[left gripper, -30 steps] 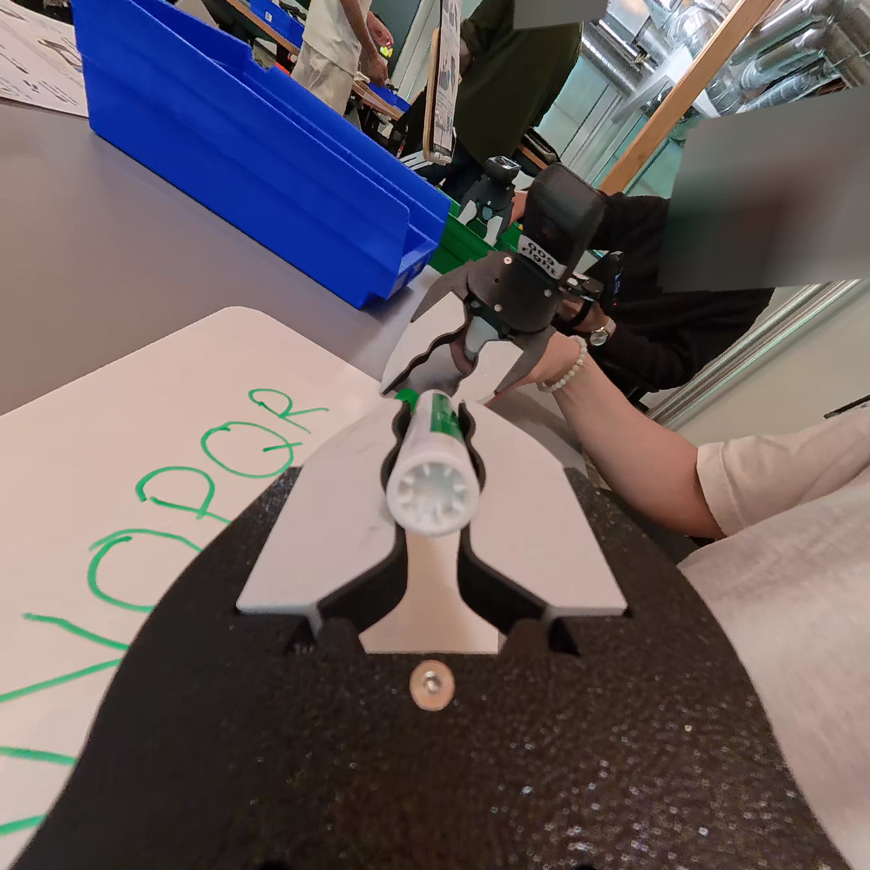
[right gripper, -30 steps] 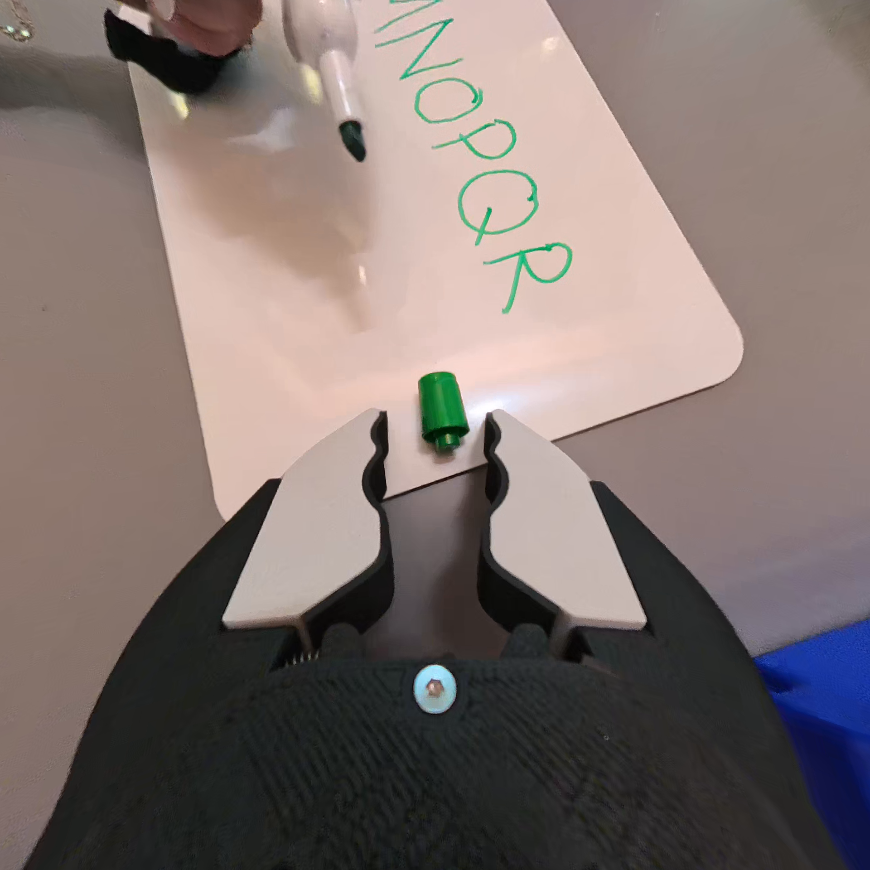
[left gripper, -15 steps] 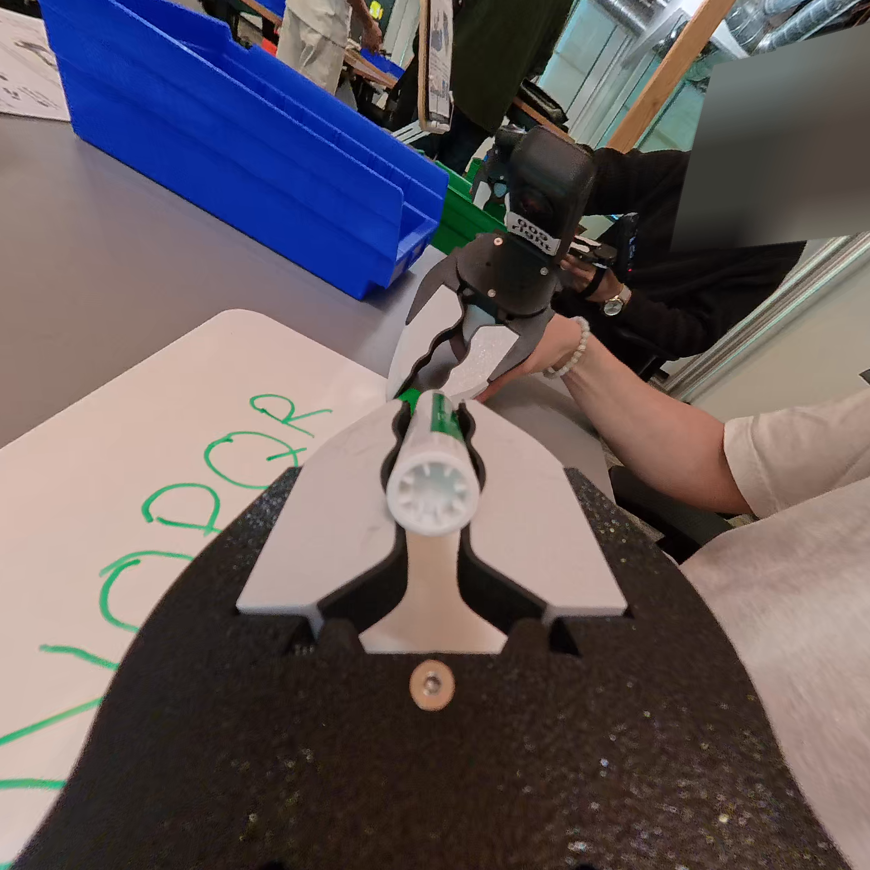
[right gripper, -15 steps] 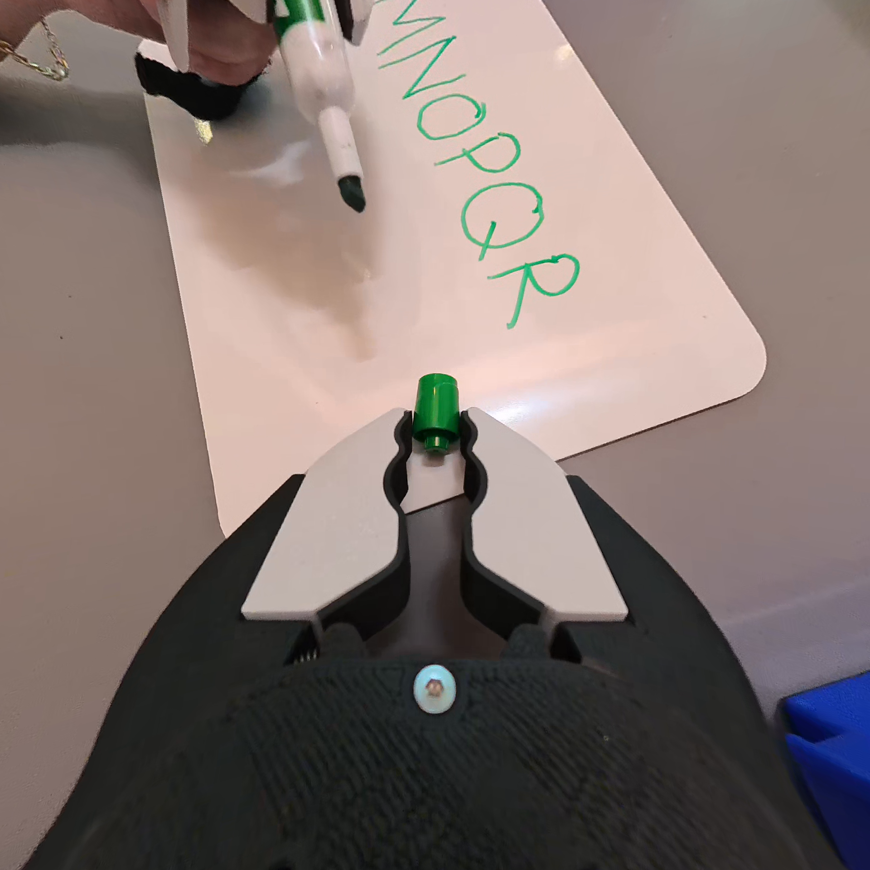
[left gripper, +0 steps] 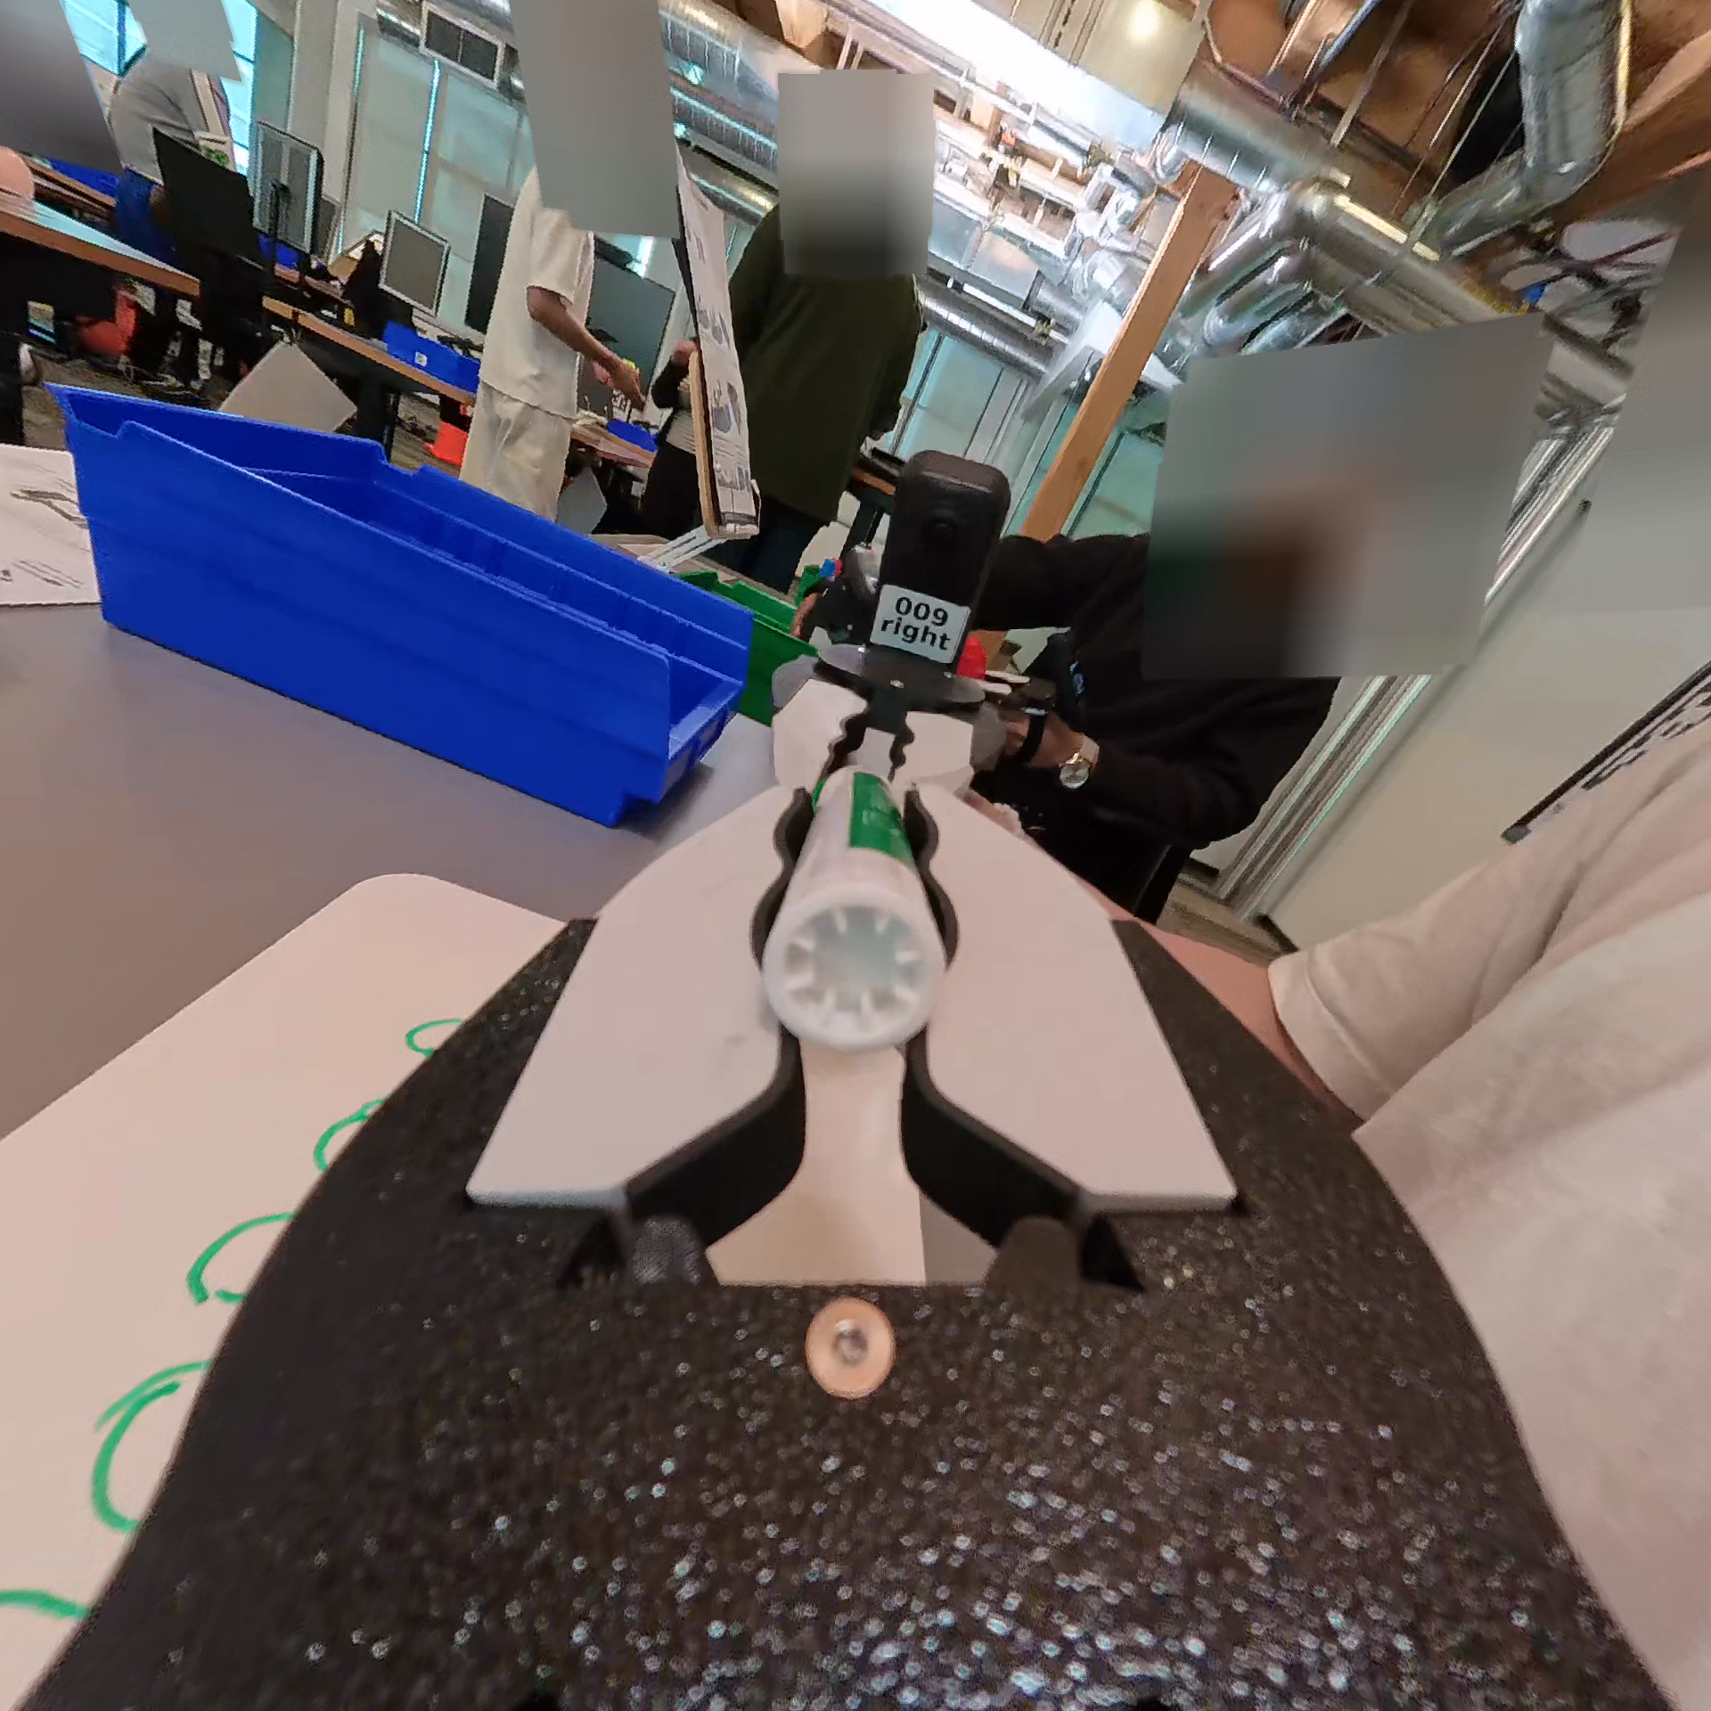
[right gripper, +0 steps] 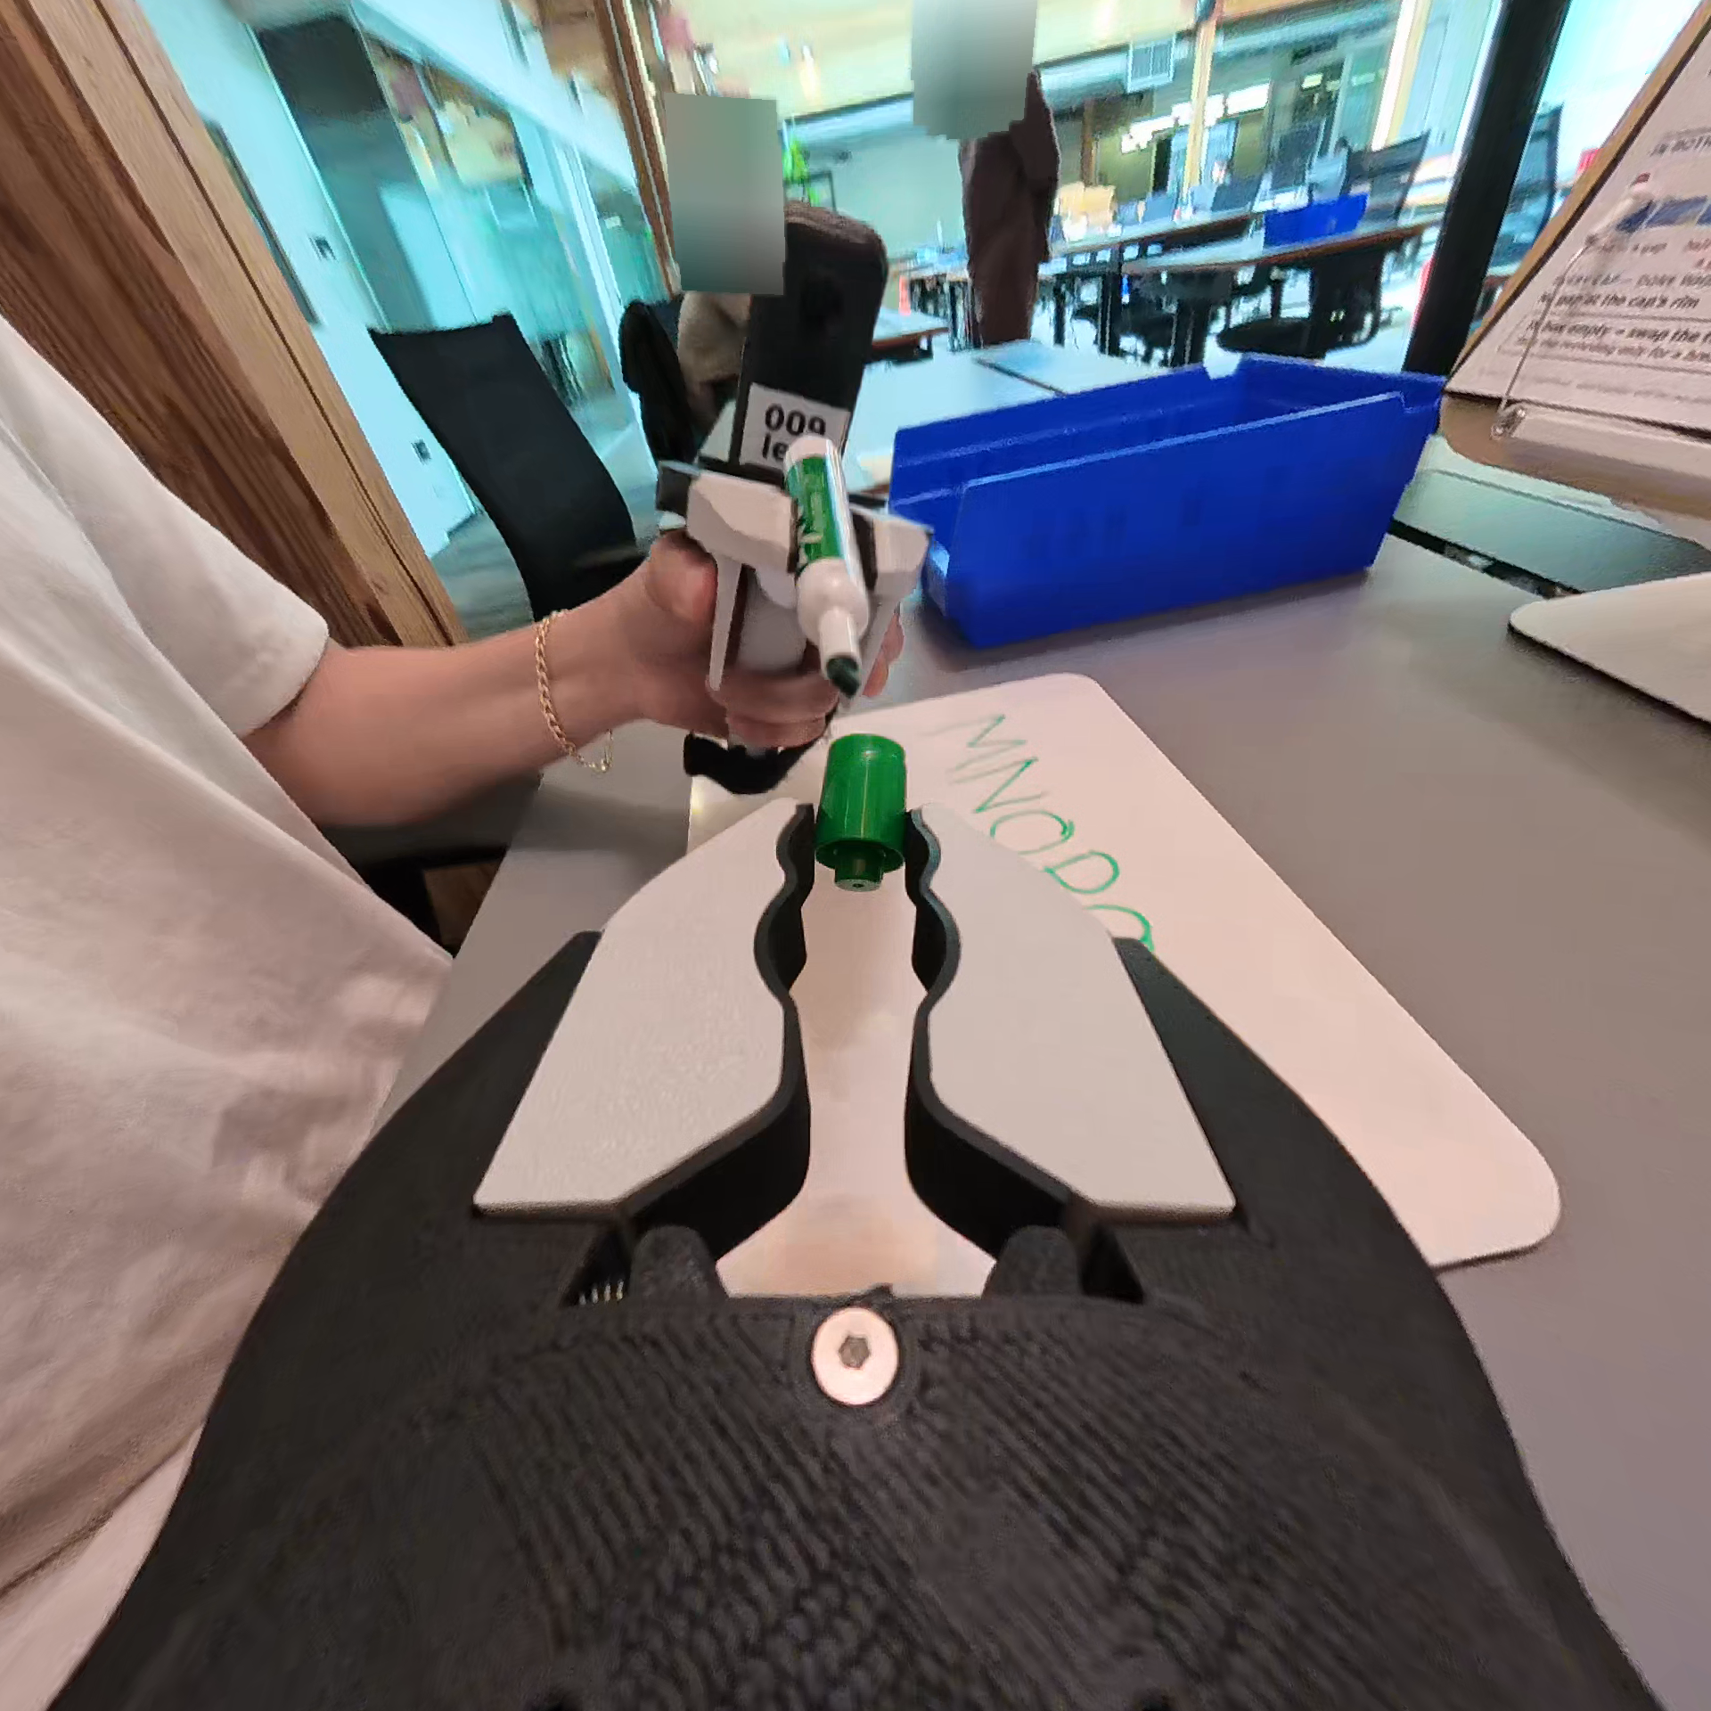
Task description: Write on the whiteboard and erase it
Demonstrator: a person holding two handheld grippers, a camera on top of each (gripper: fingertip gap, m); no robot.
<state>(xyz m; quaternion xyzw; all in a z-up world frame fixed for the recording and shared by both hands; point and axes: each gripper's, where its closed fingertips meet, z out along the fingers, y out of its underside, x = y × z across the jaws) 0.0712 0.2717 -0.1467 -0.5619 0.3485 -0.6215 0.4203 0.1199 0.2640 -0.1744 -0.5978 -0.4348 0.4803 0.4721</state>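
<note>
Black textured claw [left gripper: 856, 815] bodies, grey fingers [right gripper: 648, 1037], white sleeves.

Background's pretty busy here: a long blue plastic bin [left gripper: 398, 593] sits on the grey table [left gripper: 185, 787], with a green bin [left gripper: 741, 602] tucked just behind its far end. A few people [left gripper: 532, 343] stand around farther back near desks with monitors [left gripper: 412, 264]. Wooden post [left gripper: 1130, 343] and shiny ducts [left gripper: 1342, 222] overhead. From the right wrist view there's a black office chair [right gripper: 500, 444] and a propped-up printed sheet [right gripper: 1611, 278] on a stand.
</note>
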